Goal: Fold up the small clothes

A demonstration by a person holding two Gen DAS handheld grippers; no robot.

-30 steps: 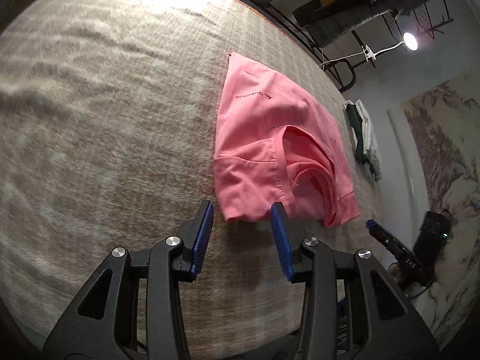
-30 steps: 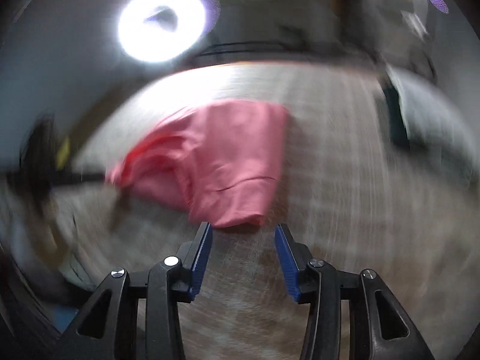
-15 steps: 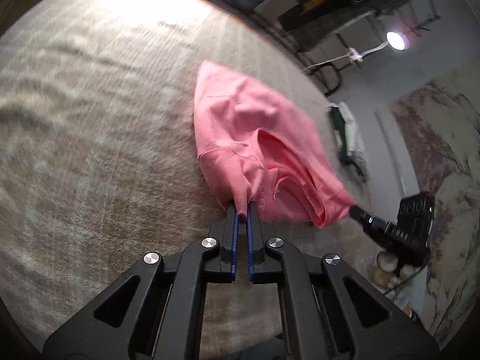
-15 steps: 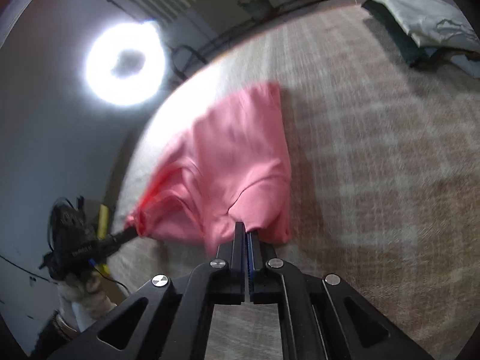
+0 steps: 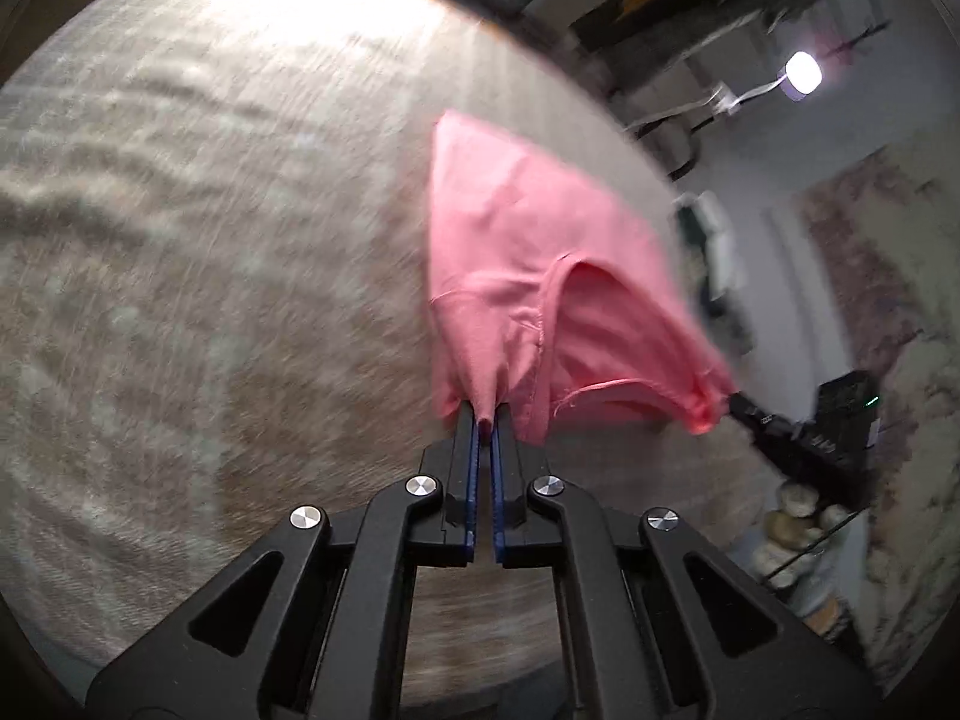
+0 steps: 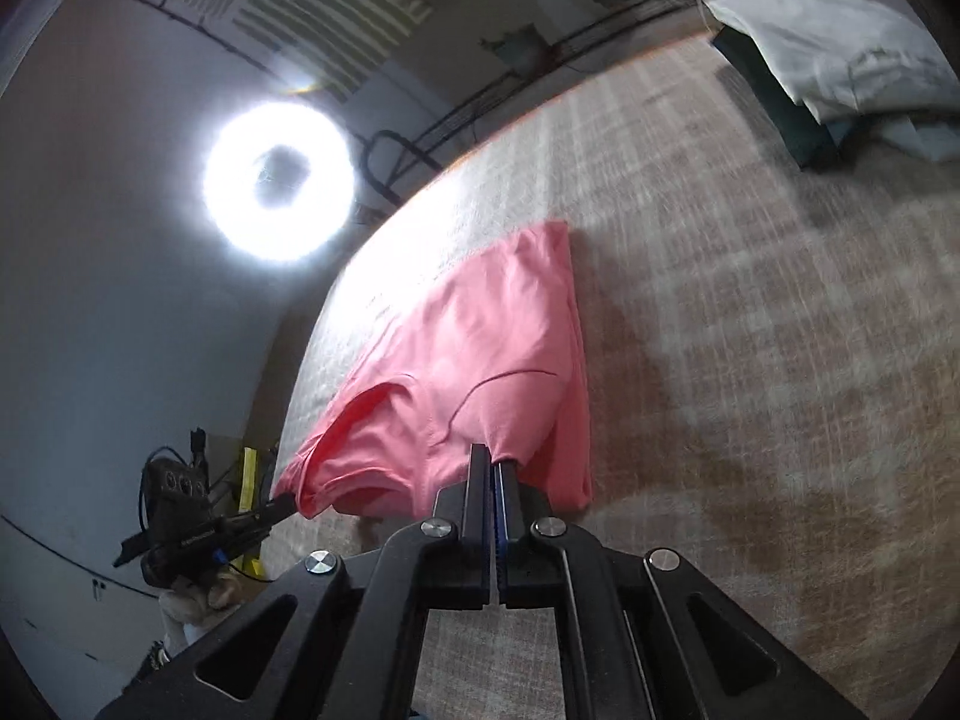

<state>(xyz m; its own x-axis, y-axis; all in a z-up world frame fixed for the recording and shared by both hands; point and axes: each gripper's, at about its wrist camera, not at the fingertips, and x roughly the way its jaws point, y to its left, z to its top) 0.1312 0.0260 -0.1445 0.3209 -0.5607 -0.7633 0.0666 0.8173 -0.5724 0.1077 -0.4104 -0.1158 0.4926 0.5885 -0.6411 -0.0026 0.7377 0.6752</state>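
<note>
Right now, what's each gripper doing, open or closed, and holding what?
Left gripper: closed on the near edge of the pink garment.
Right gripper: closed on the same garment's near edge.

No text, brand, number or sign can be read in either current view. The pink garment [image 5: 528, 252] shows no lettering on the faces turned toward the two cameras. Small pale marks run along the side of the other black gripper body, seen at the right edge of the left wrist view [image 5: 804, 438] and at the lower left of the right wrist view [image 6: 198, 537], but they are too small and blurred to make out as letters or figures.
</note>
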